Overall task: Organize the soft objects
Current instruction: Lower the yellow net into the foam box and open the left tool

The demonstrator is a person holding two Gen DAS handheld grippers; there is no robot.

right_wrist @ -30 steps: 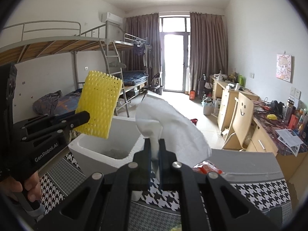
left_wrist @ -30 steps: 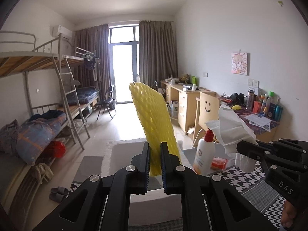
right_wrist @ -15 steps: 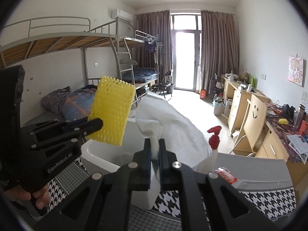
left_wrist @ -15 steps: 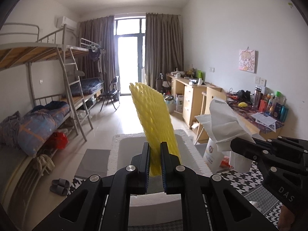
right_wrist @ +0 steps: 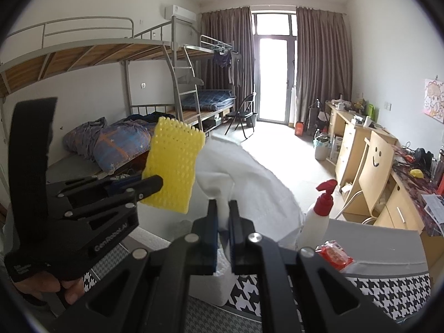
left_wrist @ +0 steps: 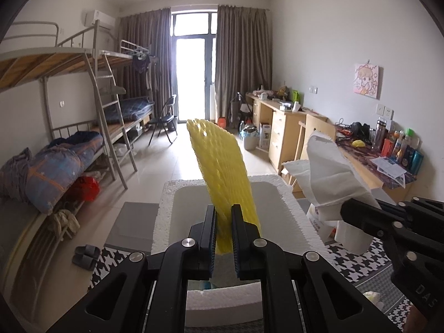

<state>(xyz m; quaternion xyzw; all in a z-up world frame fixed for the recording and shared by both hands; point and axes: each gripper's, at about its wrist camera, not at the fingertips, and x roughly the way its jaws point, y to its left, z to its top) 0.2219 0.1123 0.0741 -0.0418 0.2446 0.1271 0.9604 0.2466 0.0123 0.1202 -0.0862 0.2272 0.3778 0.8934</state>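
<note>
The left claw, low in the centre of the left wrist view, is clamped on a yellow foam net sleeve, a flexible mesh of diamond-shaped holes that stands up from the black pads and curves toward the upper left. It hangs over a white styrofoam box with a grainy, crumbly rim and smooth inner walls. The box sits on a counter covered in black-and-white houndstooth cloth. At the right of that view the right claw is clamped on a white tissue, a soft crumpled sheet that drapes in loose folds above the pads. In the right wrist view, a white plastic spray bottle with a red trigger head stands right of centre, beside a glossy red packet.
</note>
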